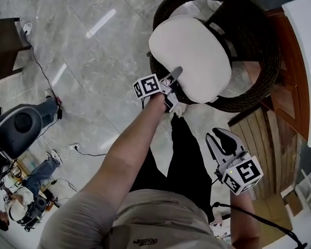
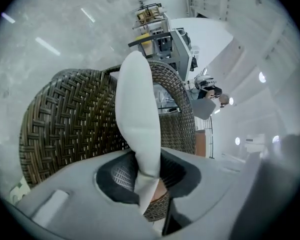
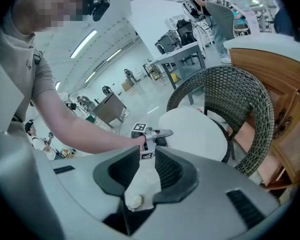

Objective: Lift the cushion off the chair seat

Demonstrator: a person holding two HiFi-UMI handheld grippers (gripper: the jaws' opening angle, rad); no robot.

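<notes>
A white round cushion (image 1: 192,56) lies tilted over the seat of a dark wicker chair (image 1: 256,40), its near edge raised. My left gripper (image 1: 171,82) is shut on that near edge. In the left gripper view the cushion (image 2: 137,114) stands edge-on between the pads, in front of the chair's woven back (image 2: 70,119). My right gripper (image 1: 221,141) hangs open and apart from the chair, low at the right, with nothing in it. The right gripper view looks through its jaws (image 3: 142,171) at the left gripper (image 3: 160,132), the cushion (image 3: 195,129) and the chair (image 3: 250,104).
A wooden cabinet (image 1: 287,87) with a white top (image 1: 308,45) stands right behind the chair. On the grey marble floor lie cables (image 1: 46,82); a dark table (image 1: 2,45) and a black machine (image 1: 18,128) stand at the left. A person in jeans (image 1: 39,173) is at lower left.
</notes>
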